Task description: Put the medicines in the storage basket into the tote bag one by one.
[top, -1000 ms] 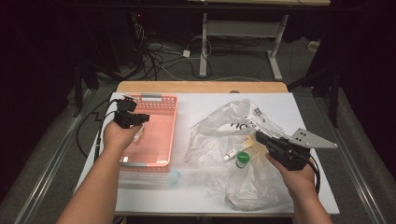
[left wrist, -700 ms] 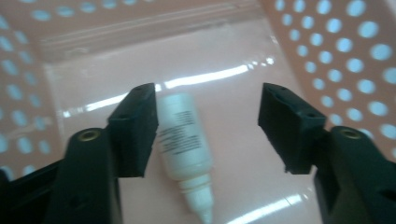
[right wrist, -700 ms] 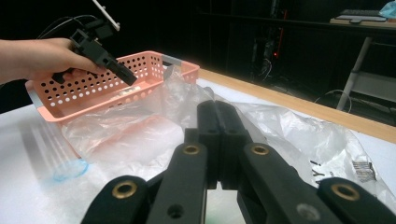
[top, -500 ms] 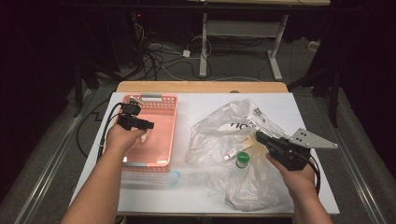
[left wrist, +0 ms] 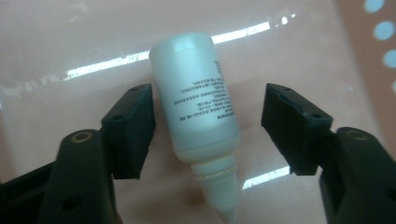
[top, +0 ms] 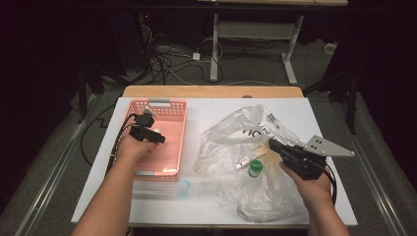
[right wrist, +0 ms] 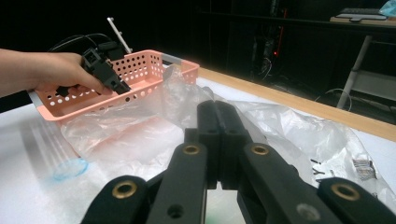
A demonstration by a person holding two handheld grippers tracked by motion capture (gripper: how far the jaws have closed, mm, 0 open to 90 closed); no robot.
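Observation:
A small white dropper bottle (left wrist: 196,93) lies on the floor of the pink basket (top: 174,104), nozzle toward the camera. My left gripper (left wrist: 208,126) hangs over the basket (right wrist: 154,58) with one jaw on each side of the bottle. Its jaws have just spread and then drawn in a little, and neither pad touches the bottle. In the high view the left gripper (top: 158,138) points down into the basket. My right gripper (top: 274,145) is shut, nothing visible between its jaws (right wrist: 217,112), and it rests over the clear plastic bag (top: 231,137).
In the bag lie a white tube (top: 244,161) and a green-capped jar (top: 254,168). A clear bottle with a blue cap (top: 183,187) lies near the table's front edge, just before the basket. The table's far edge is a wooden strip (top: 211,91).
The left hand and gripper have sunk lower into the basket and shifted slightly right. The right hand has stayed put.

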